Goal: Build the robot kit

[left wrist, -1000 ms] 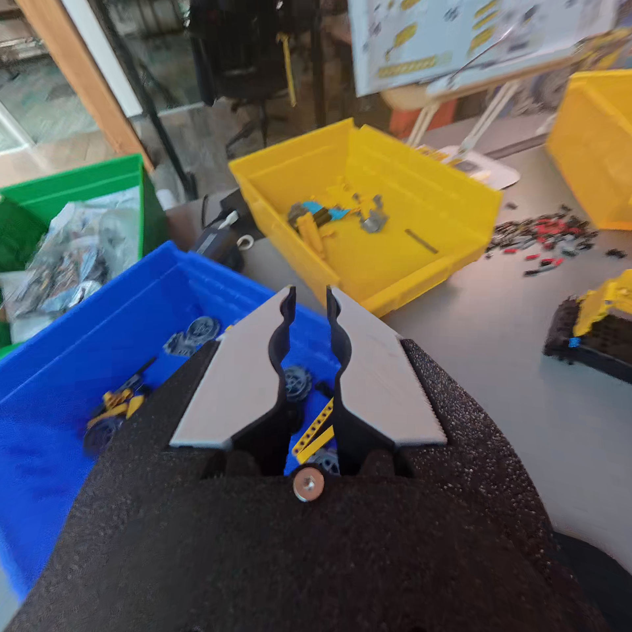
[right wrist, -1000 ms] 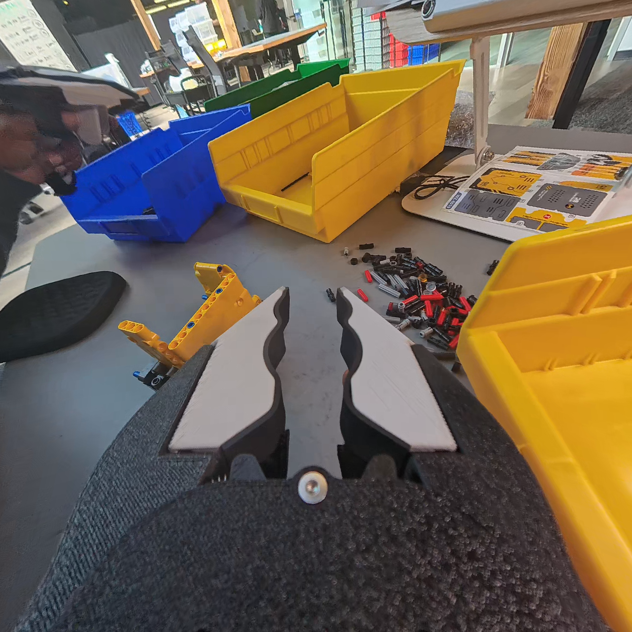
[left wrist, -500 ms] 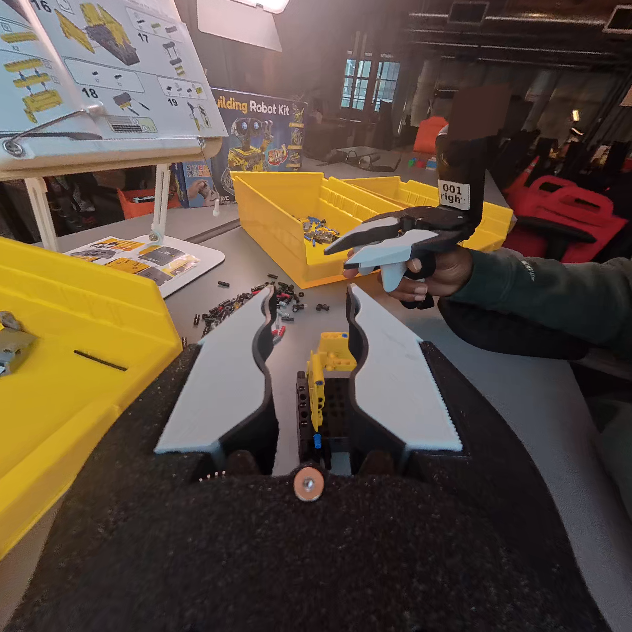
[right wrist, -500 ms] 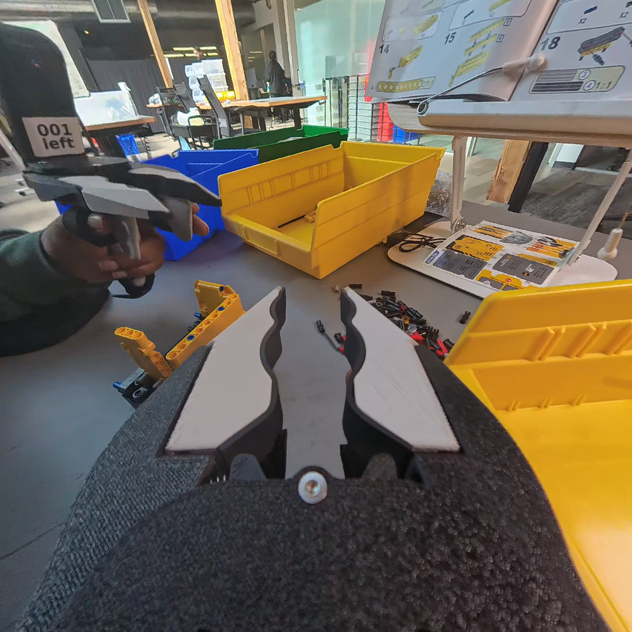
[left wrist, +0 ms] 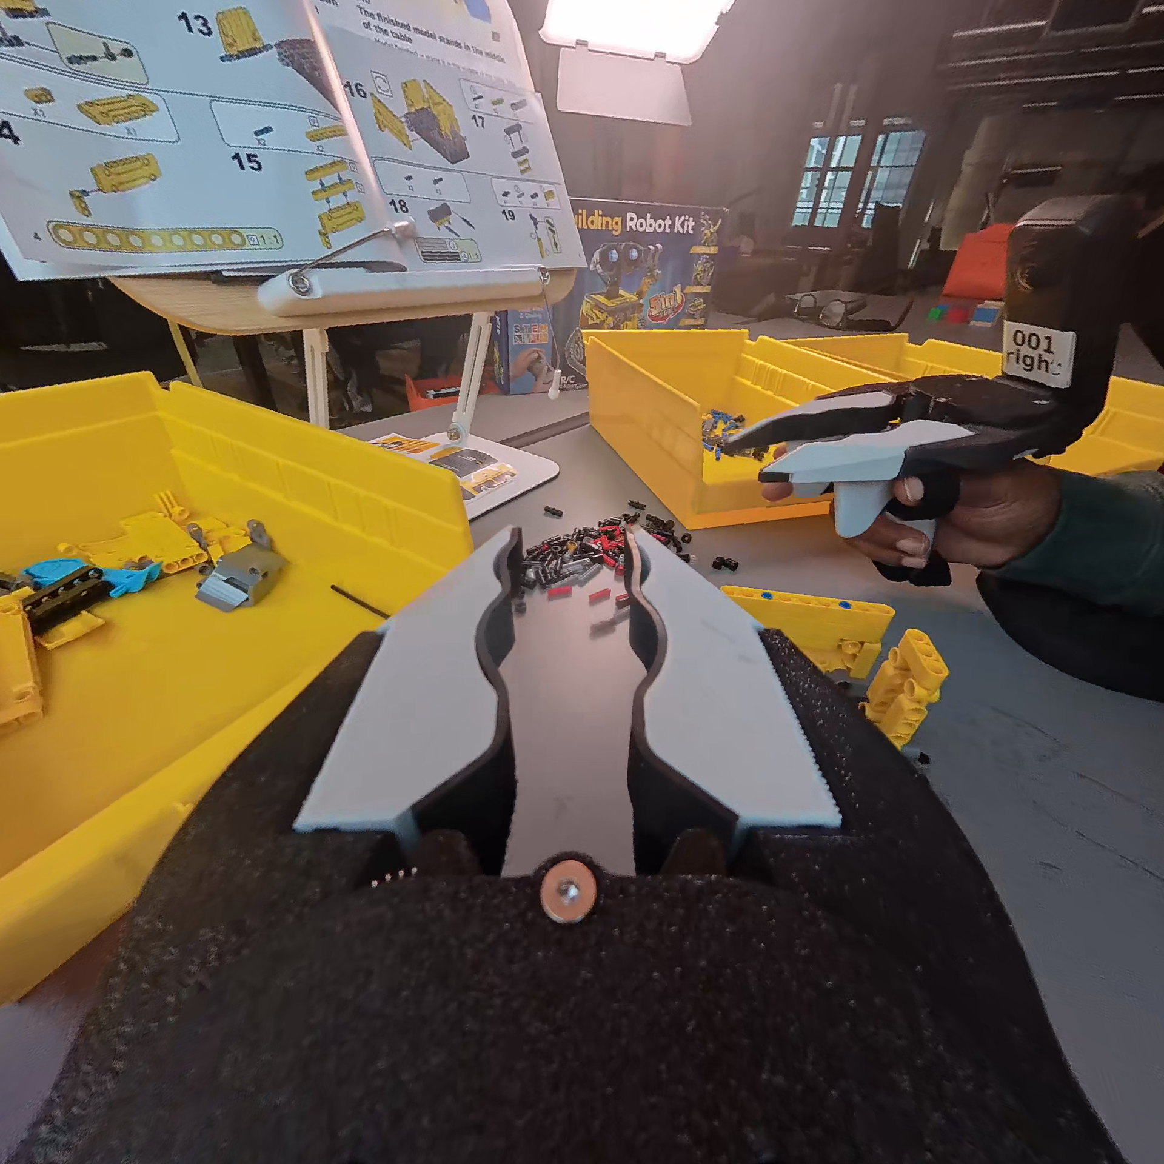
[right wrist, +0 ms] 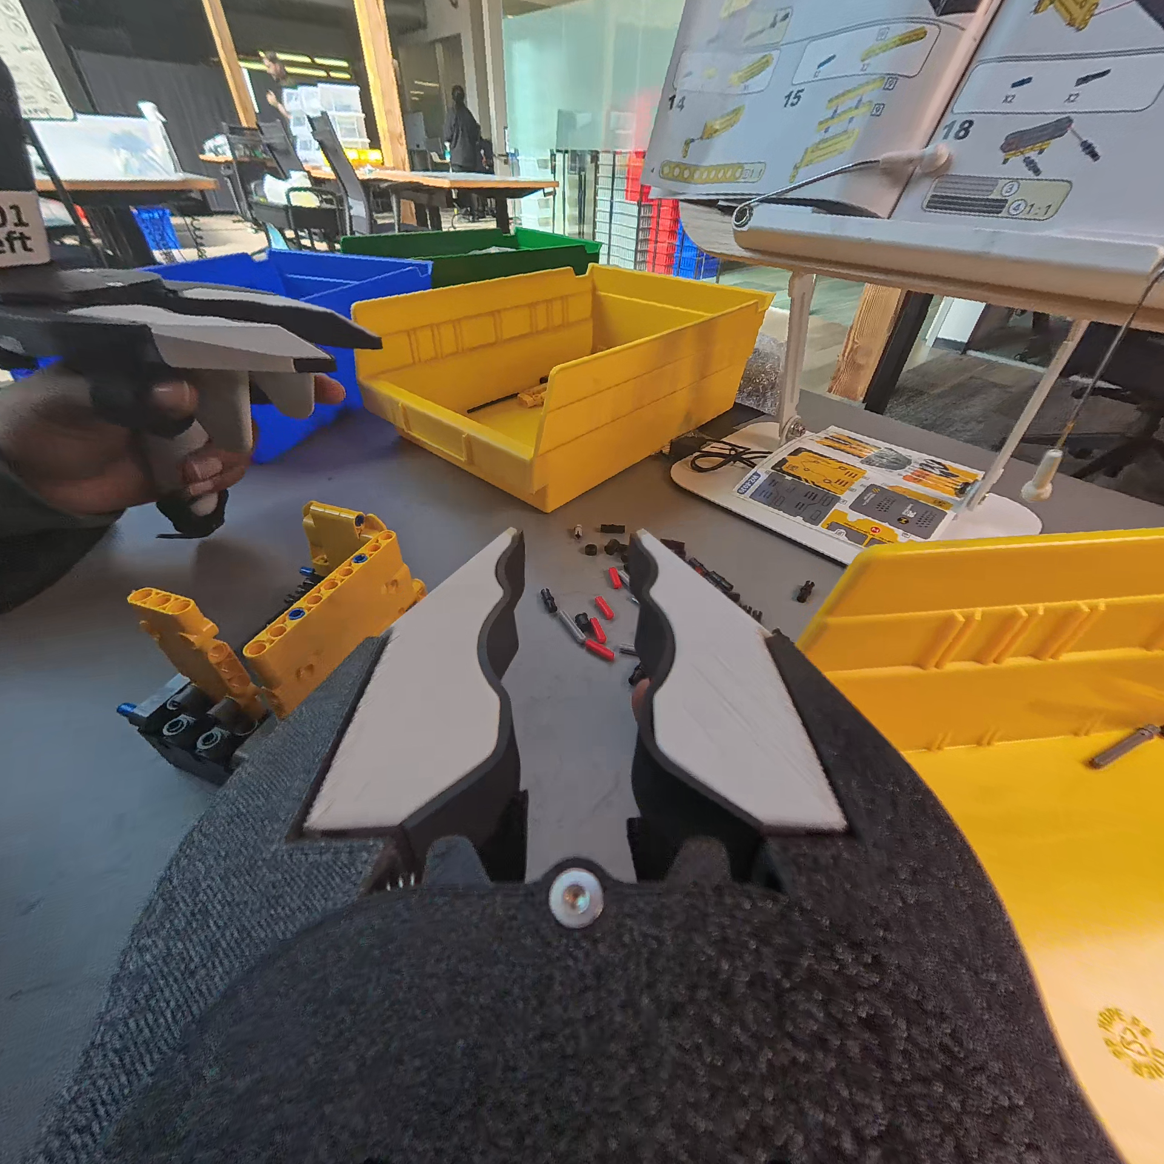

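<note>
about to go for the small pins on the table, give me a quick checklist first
1. Left gripper open, nothing between fingers: ok.
2. Right gripper open, nothing held: ok.
3. Pile of small black and red pins in view ahead of left gripper: ok.
4. Loose red pins lie apart on the grey table: ok.
5. Yellow and black model clear of right gripper's path: ok.
6. Height of either gripper above table: cannot tell.

A grey worktop (right wrist: 409,479) carried yellow bins (right wrist: 567,378), a blue bin (right wrist: 302,283) and a green bin (right wrist: 466,252). An instruction sheet (left wrist: 189,138) stood on a white stand (left wrist: 466,390). A kit box (left wrist: 649,264) stood behind, near a lamp (left wrist: 623,38).
</note>
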Demonstrator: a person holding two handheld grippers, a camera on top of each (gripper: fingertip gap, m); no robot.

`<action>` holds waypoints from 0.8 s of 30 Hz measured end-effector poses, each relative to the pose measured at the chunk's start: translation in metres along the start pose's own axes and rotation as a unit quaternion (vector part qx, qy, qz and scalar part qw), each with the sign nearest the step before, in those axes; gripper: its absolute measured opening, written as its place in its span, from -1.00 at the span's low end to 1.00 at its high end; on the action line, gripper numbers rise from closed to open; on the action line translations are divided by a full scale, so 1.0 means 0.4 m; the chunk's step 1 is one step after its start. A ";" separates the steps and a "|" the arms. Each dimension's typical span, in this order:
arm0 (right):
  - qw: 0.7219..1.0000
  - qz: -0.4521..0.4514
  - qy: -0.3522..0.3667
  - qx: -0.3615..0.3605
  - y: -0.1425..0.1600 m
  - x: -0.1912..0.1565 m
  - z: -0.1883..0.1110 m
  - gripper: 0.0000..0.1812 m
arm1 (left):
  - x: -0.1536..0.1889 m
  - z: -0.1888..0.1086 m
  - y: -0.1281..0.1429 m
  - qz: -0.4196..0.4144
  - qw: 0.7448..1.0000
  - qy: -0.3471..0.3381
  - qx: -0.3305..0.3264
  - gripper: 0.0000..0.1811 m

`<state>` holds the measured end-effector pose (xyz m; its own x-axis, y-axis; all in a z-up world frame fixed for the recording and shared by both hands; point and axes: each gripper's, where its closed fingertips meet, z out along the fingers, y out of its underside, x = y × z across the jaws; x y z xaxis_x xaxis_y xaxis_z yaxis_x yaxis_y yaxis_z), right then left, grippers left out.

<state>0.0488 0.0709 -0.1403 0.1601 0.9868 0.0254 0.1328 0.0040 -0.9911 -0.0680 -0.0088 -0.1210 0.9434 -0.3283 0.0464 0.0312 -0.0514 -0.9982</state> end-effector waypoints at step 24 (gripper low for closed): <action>0.997 0.044 0.044 0.044 -0.026 0.058 -0.018 -0.70 | -0.038 -0.006 0.024 -0.039 0.999 -0.021 -0.019 -0.55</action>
<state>0.0580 0.0928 -0.1283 0.2525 0.9660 -0.0551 0.0278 -0.0642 -0.9976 -0.0827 -0.0064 -0.1313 0.9518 -0.2820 0.1208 0.0924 -0.1121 -0.9894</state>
